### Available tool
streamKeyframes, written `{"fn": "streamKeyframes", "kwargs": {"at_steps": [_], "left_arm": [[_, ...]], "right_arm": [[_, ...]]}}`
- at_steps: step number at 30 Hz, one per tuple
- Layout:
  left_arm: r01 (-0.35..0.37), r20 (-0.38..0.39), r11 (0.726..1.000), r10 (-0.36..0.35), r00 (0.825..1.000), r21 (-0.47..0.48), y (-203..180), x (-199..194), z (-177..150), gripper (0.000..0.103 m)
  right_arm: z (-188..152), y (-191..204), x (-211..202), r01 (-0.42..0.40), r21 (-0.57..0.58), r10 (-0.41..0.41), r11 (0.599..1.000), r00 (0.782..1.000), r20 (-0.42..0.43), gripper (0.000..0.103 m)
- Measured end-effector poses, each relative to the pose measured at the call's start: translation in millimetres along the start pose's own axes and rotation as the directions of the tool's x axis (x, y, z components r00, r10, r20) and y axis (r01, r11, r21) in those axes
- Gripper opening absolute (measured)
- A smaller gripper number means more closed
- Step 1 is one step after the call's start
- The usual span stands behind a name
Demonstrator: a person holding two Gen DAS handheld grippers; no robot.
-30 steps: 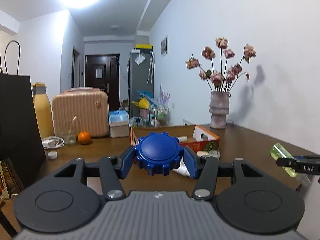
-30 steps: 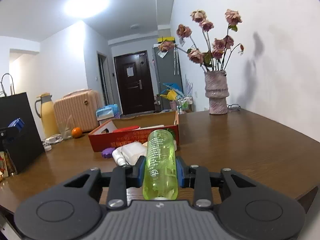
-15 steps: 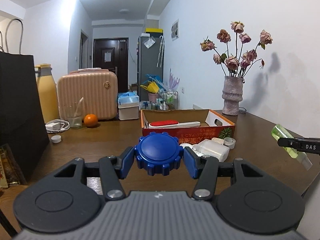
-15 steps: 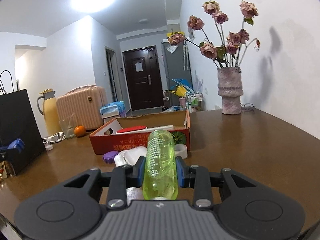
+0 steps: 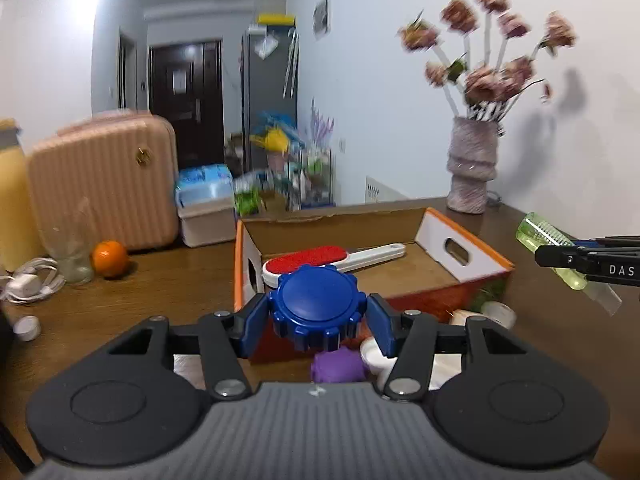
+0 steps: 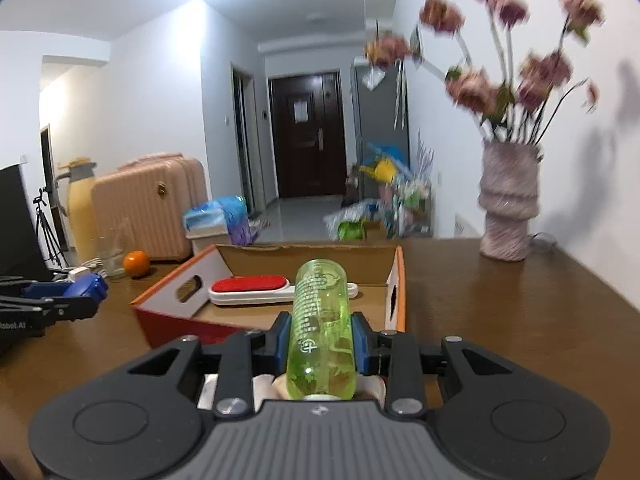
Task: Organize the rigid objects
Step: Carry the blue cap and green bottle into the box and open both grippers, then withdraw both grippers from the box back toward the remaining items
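Observation:
My left gripper [image 5: 318,316] is shut on a blue ridged round lid [image 5: 318,306] and holds it just in front of an open orange cardboard box [image 5: 464,252]. My right gripper [image 6: 322,336] is shut on a green translucent bottle [image 6: 322,328], held lengthwise above the box's near edge [image 6: 172,312]. A red and white lint brush [image 5: 332,258] lies inside the box [image 6: 248,288]. A purple lid [image 5: 338,366] and white containers [image 5: 496,312] lie on the table in front of the box. The right gripper with its bottle shows at the right of the left wrist view [image 5: 560,256].
A vase of dried flowers [image 6: 508,208] stands at the back right by the wall. An orange [image 5: 110,254], a glass [image 5: 68,252], a white cable [image 5: 30,280], a small cap [image 5: 26,328], a pink suitcase [image 5: 100,192] and a yellow flask [image 5: 14,196] are at the left.
Both grippers have moved forward toward the box and tilted down over it, each still holding its object. The box now looks much closer and its inside is visible.

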State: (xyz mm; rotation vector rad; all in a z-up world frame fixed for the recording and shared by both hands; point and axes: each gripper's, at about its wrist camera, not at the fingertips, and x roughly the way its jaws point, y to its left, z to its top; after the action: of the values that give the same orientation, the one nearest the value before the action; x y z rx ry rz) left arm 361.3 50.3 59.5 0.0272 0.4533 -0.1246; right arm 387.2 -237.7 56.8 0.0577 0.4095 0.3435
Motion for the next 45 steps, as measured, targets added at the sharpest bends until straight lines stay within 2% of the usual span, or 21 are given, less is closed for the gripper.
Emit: {"fn": "streamKeyframes", "kwargs": {"at_steps": [5,7,9,11,15,17,21,23,24,26,29,32,34,39,43,45], "left_arm": [[-0.011,-0.057,0.999,0.014,0.998,0.051,8.1,71.8,26.7,0.055],[-0.009,-0.104,0.998,0.015,0.994,0.059,13.5,99.8,35.1,0.055],[-0.005,-0.178,0.999,0.013,0.984,0.047,22.8,132.1,41.3,0.055],[-0.020,-0.231,0.998,0.032,0.972,0.054,29.0,156.4,43.6,0.055],[-0.015,-0.299,0.993,0.050,0.953,0.120,33.5,188.2,41.4,0.055],[-0.004,-0.305,0.990,0.048,0.951,0.142,33.5,192.6,37.4,0.056],[-0.004,-0.305,0.983,0.060,0.950,0.182,28.1,192.2,36.6,0.058],[0.000,-0.311,0.984,0.056,0.949,0.176,28.1,190.0,38.8,0.058],[0.003,-0.311,0.985,0.051,0.949,0.171,28.3,187.4,40.5,0.058],[0.001,-0.309,0.987,0.050,0.950,0.163,28.0,178.9,45.4,0.058],[-0.018,-0.292,0.990,0.058,0.955,0.140,34.3,158.1,58.9,0.060],[-0.041,-0.264,0.992,0.071,0.962,0.117,39.2,127.8,72.4,0.069],[-0.056,-0.231,0.991,0.083,0.969,0.121,39.1,104.9,80.1,0.071],[-0.065,-0.166,0.989,0.086,0.982,0.130,31.1,45.2,94.0,0.076],[-0.066,-0.109,0.990,0.080,0.991,0.122,24.1,-1.5,95.6,0.080],[-0.069,-0.080,0.992,0.078,0.994,0.103,21.6,-22.6,91.3,0.081]], "right_arm": [[24.9,-7.2,72.1,0.011,-0.084,-0.018,0.996,0.997,-0.080,0.030],[35.2,-9.9,101.5,0.015,-0.101,-0.027,0.995,0.993,-0.118,0.030],[43.0,-9.9,129.6,0.031,-0.135,-0.053,0.990,0.985,-0.162,0.030],[47.5,-5.2,162.9,0.068,-0.203,-0.114,0.977,0.969,-0.221,0.031],[43.3,6.0,216.6,0.112,-0.355,-0.226,0.928,0.927,-0.298,0.031],[37.7,7.9,237.5,0.118,-0.406,-0.263,0.906,0.909,-0.324,0.031],[27.7,20.4,260.1,0.141,-0.556,-0.355,0.819,0.885,-0.299,0.029],[29.9,23.0,263.7,0.149,-0.581,-0.377,0.800,0.878,-0.294,0.037],[32.3,23.4,262.9,0.151,-0.574,-0.374,0.805,0.880,-0.293,0.041],[39.5,22.4,256.6,0.151,-0.550,-0.359,0.822,0.886,-0.294,0.041],[59.2,20.0,231.9,0.135,-0.489,-0.309,0.862,0.904,-0.294,0.043],[79.2,20.2,200.6,0.126,-0.448,-0.272,0.885,0.921,-0.278,0.050],[91.8,23.0,173.4,0.128,-0.432,-0.258,0.893,0.931,-0.257,0.055],[111.4,33.5,115.2,0.121,-0.423,-0.231,0.898,0.948,-0.218,0.061],[115.2,41.2,67.9,0.103,-0.405,-0.193,0.908,0.963,-0.189,0.071],[111.8,43.5,48.7,0.095,-0.395,-0.176,0.914,0.969,-0.174,0.071]]}}
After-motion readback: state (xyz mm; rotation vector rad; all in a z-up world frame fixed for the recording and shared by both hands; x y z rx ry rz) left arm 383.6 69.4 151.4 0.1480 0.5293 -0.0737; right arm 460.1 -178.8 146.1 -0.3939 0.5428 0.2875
